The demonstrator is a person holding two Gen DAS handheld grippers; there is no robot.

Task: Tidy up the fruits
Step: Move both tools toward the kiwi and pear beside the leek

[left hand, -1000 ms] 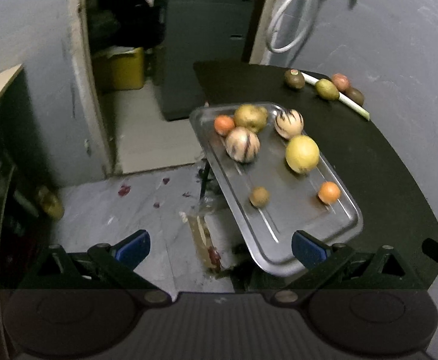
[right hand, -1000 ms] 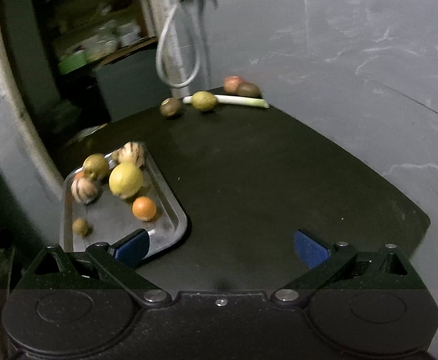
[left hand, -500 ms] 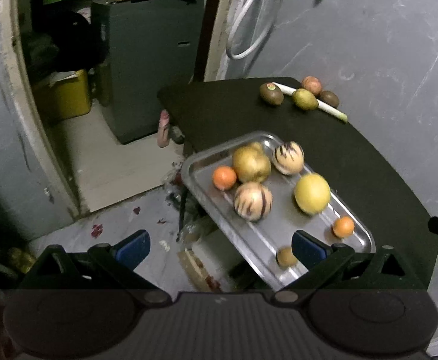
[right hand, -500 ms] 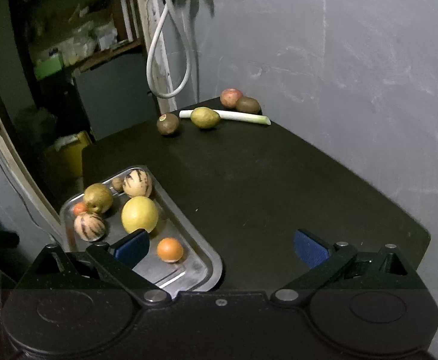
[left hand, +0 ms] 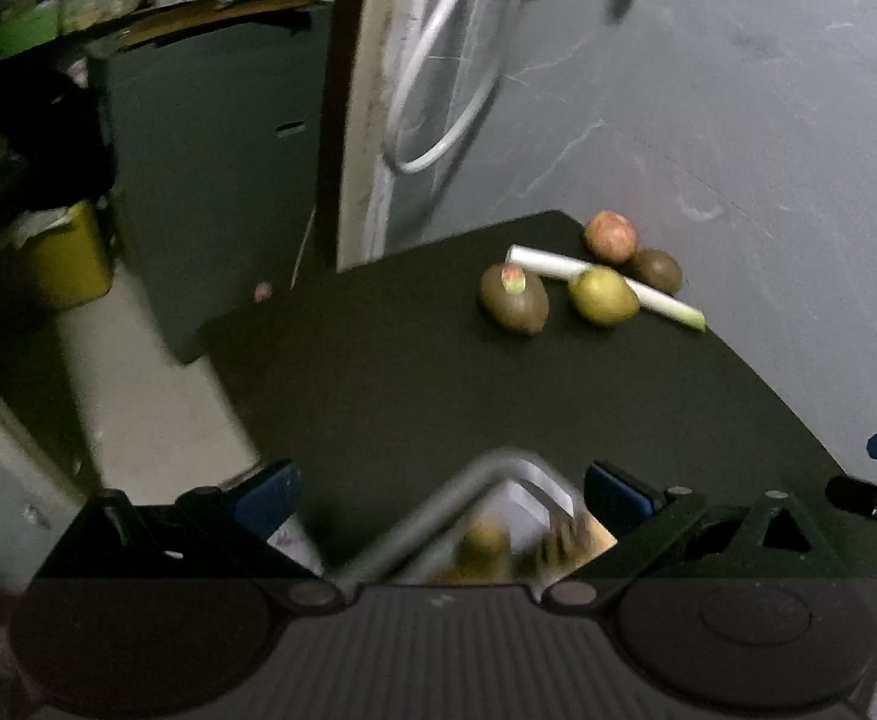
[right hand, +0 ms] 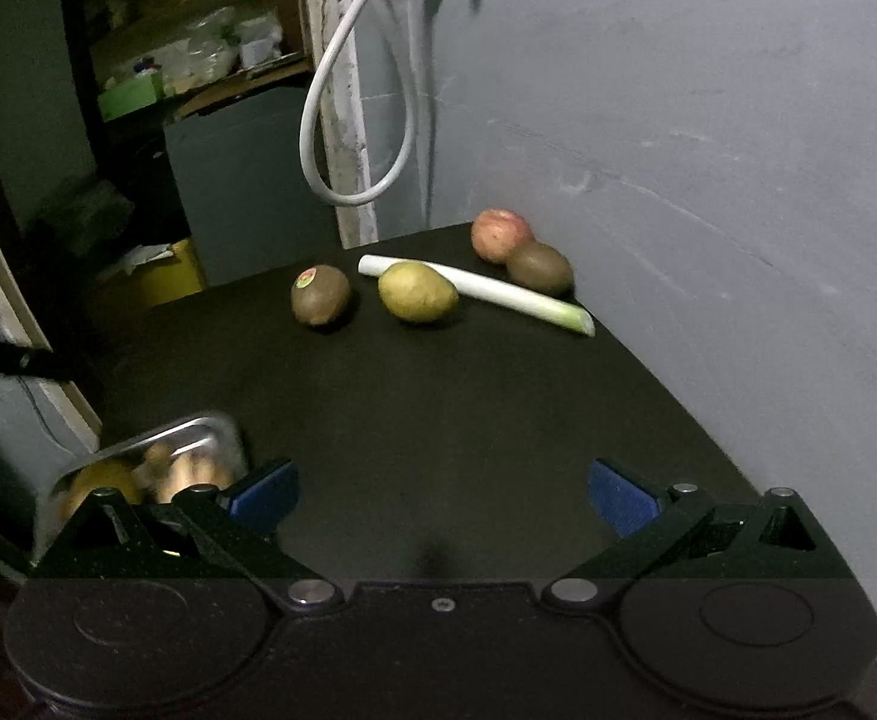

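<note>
Shiny metal tray (right hand: 198, 429), matt black table (right hand: 438, 396), fuzzy-skinned kiwi (right hand: 320, 294).

Stickered kiwi (right hand: 320, 294), pear (right hand: 417, 291), apple (right hand: 500, 235) and another kiwi (right hand: 540, 268) cluster at the tabletop's far corner; blurred fruits fill the steel tray (right hand: 198, 429) at its left edge.

The right gripper (right hand: 441, 489) hung spread wide over the black table (right hand: 468, 420). Far off lay a stickered kiwi (right hand: 320, 294), a pear (right hand: 417, 291), a leek (right hand: 498, 291), an apple (right hand: 500, 235) and another kiwi (right hand: 540, 268); a blurred tray (right hand: 198, 429) sat near-left
</note>
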